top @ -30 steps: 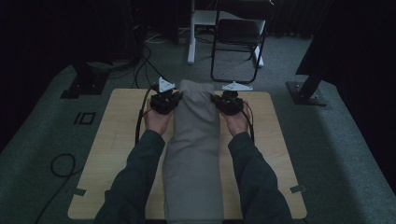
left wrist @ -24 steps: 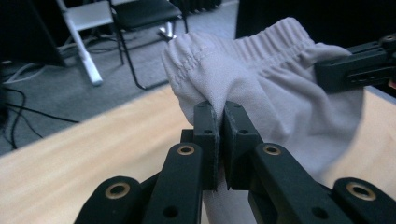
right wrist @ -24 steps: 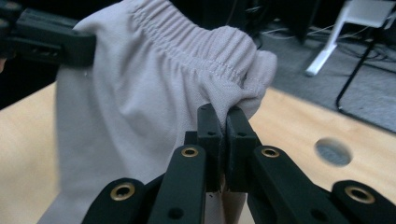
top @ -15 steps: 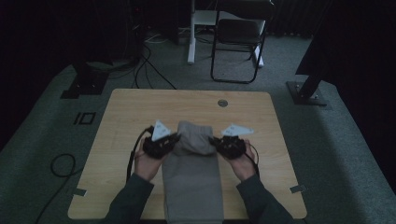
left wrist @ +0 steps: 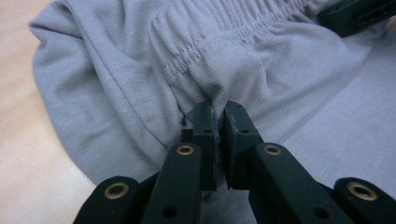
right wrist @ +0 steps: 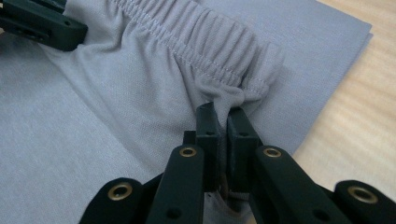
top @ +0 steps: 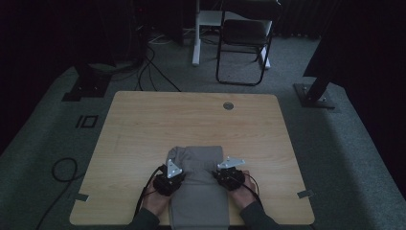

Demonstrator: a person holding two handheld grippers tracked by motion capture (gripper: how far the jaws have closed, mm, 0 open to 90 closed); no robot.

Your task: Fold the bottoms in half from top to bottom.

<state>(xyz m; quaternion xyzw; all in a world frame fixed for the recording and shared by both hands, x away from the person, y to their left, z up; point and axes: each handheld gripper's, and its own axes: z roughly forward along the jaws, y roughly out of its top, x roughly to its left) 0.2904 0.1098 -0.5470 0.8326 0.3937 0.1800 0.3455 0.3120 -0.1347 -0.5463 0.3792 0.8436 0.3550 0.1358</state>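
Note:
A grey garment (top: 198,187) with an elastic waistband lies folded back on itself at the near middle of the wooden table (top: 143,129). My left gripper (top: 173,176) pinches its left side, jaws shut on a fold of cloth just below the gathered waistband (left wrist: 219,35). My right gripper (top: 225,175) is shut on the cloth at the waistband's right end (right wrist: 243,42). In the left gripper view the pinch point (left wrist: 217,112) shows fabric squeezed between the pads; the right gripper (right wrist: 219,114) grips the same way. The folded edge (top: 196,151) lies beyond the grippers.
The far half of the table is bare wood with a round cable hole (top: 228,105). A black chair (top: 244,38) and a white desk leg (top: 196,33) stand beyond the table. Stand bases (top: 313,96) and cables (top: 62,167) lie on the carpet.
Both grippers have drawn the waistband from the table's far edge toward the near edge and lower, folding the garment over itself. The arms have pulled back out of the picture.

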